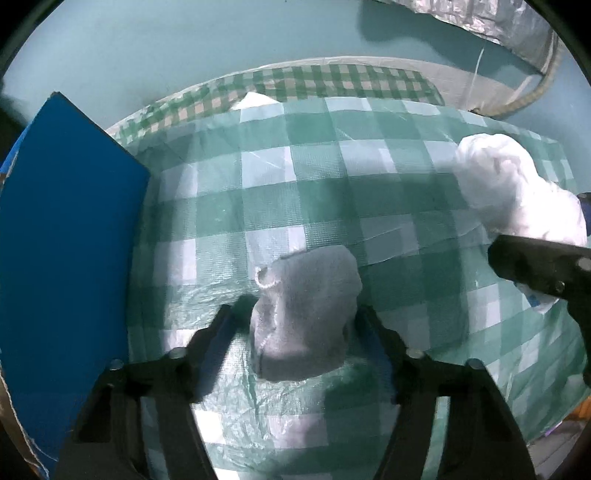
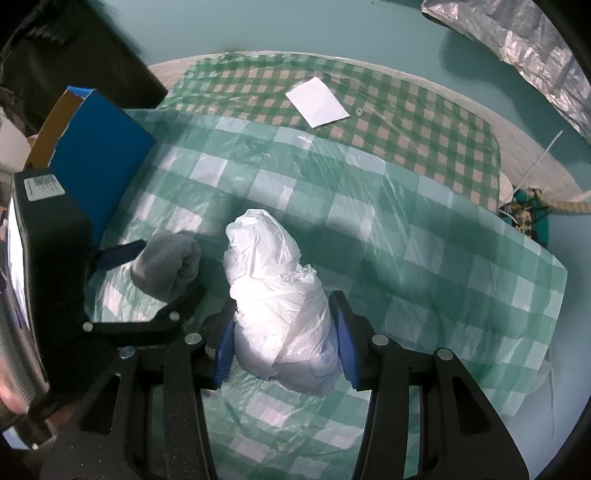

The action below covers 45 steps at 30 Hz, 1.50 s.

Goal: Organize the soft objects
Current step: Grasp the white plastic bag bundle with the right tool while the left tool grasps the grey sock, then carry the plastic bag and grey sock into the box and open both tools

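Two soft bundles are sitting on the checked tablecloth (image 2: 424,258): one grey cloth (image 1: 306,314) between the left gripper's (image 1: 295,325) spread fingers, one white bag (image 2: 280,306) being squeezed by the right gripper (image 2: 284,343), beside one blue box (image 2: 96,147) whose inside is hidden.

Teal wall (image 2: 258,29) (plain) behind a green-checked table (image 2: 424,122).

A crumpled grey fleece cloth (image 1: 306,314) sits between the black left gripper's (image 1: 295,325) spread fingers on a green-and-white checked plastic tablecloth (image 1: 332,177), beside a blue cardboard box (image 1: 70,229).
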Each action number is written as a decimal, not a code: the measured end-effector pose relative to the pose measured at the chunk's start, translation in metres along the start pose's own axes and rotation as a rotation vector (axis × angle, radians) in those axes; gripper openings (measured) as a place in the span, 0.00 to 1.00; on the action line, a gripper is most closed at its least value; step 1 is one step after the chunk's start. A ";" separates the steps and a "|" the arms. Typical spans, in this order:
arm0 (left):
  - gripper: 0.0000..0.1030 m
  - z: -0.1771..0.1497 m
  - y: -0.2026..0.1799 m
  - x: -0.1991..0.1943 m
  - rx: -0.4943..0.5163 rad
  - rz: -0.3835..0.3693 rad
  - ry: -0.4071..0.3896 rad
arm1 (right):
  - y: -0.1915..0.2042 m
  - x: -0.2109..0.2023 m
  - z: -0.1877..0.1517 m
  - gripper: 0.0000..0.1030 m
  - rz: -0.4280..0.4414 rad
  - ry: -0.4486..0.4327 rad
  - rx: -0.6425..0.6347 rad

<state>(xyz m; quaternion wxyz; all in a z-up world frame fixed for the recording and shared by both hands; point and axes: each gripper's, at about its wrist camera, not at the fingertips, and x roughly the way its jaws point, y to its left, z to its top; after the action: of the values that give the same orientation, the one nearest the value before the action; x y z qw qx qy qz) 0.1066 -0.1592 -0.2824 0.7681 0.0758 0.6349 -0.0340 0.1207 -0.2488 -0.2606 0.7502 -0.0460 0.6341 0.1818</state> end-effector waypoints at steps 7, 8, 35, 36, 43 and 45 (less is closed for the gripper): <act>0.28 -0.002 -0.002 -0.009 0.037 -0.010 -0.005 | 0.007 -0.010 -0.008 0.46 0.001 -0.024 0.011; 0.28 -0.003 -0.001 -0.011 0.040 -0.016 -0.011 | 0.008 -0.012 -0.008 0.46 0.001 -0.026 0.014; 0.28 -0.049 0.062 -0.110 -0.004 0.002 -0.104 | 0.042 -0.067 -0.024 0.45 0.022 -0.113 0.067; 0.28 -0.051 0.066 -0.116 -0.009 0.001 -0.110 | 0.044 -0.069 -0.024 0.45 0.024 -0.117 0.067; 0.28 -0.057 0.093 -0.139 -0.059 0.006 -0.123 | 0.060 -0.086 -0.022 0.45 0.040 -0.137 0.061; 0.28 -0.059 0.103 -0.144 -0.095 0.006 -0.126 | 0.065 -0.090 -0.022 0.45 0.043 -0.142 0.058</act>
<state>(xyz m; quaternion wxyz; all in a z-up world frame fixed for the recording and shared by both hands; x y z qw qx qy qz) 0.0369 -0.0542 -0.1441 0.8093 0.0388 0.5861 -0.0064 0.0667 -0.2145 -0.1674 0.7901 0.0025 0.5852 0.1824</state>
